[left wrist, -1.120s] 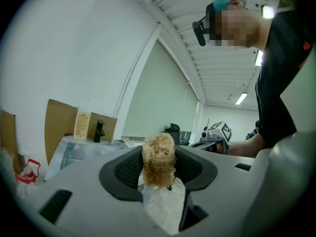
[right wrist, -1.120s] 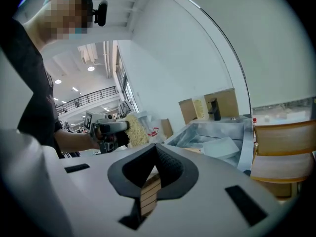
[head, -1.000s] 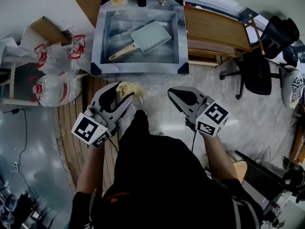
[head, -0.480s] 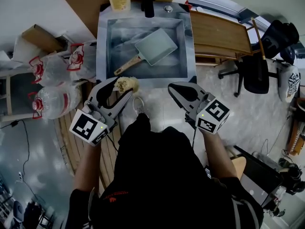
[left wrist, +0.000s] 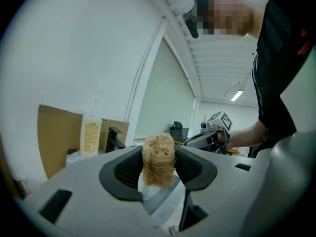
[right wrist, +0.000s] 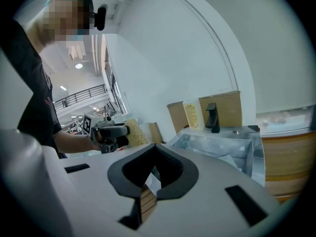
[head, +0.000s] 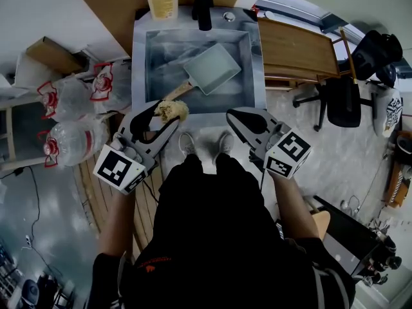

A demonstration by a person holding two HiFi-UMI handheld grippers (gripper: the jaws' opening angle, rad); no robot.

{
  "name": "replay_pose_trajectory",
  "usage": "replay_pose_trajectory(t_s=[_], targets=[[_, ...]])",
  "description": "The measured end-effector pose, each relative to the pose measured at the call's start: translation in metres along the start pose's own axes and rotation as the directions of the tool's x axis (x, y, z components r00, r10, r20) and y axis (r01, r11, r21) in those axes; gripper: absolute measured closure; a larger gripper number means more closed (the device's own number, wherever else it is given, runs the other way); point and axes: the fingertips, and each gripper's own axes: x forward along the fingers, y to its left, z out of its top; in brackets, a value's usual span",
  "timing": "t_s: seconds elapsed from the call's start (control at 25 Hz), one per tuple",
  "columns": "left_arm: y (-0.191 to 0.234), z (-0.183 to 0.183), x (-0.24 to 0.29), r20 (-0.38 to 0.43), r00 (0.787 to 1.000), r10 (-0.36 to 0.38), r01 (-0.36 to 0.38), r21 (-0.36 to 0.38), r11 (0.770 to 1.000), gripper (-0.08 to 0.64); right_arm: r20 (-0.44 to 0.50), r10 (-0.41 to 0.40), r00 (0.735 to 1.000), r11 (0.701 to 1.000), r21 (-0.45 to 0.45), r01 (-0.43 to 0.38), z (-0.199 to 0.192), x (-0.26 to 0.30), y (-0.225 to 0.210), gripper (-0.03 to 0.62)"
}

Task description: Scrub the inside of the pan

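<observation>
With the tan fibrous scrubbing pad (left wrist: 158, 159) pinched in the left gripper (head: 168, 116) and the right gripper (head: 233, 118) pressed together empty, the pale rectangular wooden-handled pan (head: 212, 68), lying in the steel sink (head: 138, 56) at twelve o'clock, should be met pad-flat.

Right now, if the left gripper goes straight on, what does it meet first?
Nothing close, I think: the left gripper, shut on the loofah scrubber, points roughly level across the sink, above the pan. Depth is unclear.

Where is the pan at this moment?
Head view, top centre: the pan lies inside the sink, its wooden handle pointing toward the loofah scrubber clamped in the left gripper, with the faucet beyond it.
</observation>
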Motion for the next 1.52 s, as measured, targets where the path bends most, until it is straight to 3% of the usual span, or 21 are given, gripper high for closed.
replay_pose_trajectory(t_s=[0.36, 0.52, 0.68, 1.2, 1.52], targets=[[0.012, -0.002, 0.030, -0.028, 0.999, 0.030, -0.030, -0.011, 0.999, 0.365, 0.013, 0.016, 1.000, 1.000, 0.009, -0.017, 0.010, 0.001, -0.035, 0.588], [0.015, -0.004, 0.052, -0.051, 0.997, 0.063, -0.065, -0.044, 0.997, 0.365, 0.006, 0.048, 0.999, 0.999, 0.007, -0.048, 0.014, 0.001, -0.058, 0.588], [0.024, -0.008, 0.075, -0.049, 0.994, 0.099, -0.100, -0.025, 0.995, 0.365, -0.008, 0.090, 0.996, 0.996, 0.011, -0.090, 0.019, 0.003, -0.083, 0.588], [0.055, -0.025, 0.146, -0.136, 0.962, 0.236, -0.248, -0.081, 0.965, 0.365, -0.090, 0.216, 0.972, 0.976, 0.026, -0.214, 0.026, 0.012, -0.168, 0.588], [0.082, -0.044, 0.182, -0.164, 0.951, 0.263, -0.279, -0.084, 0.957, 0.365, -0.124, 0.253, 0.960, 0.968, 0.038, -0.250, 0.019, 0.029, -0.207, 0.588]])
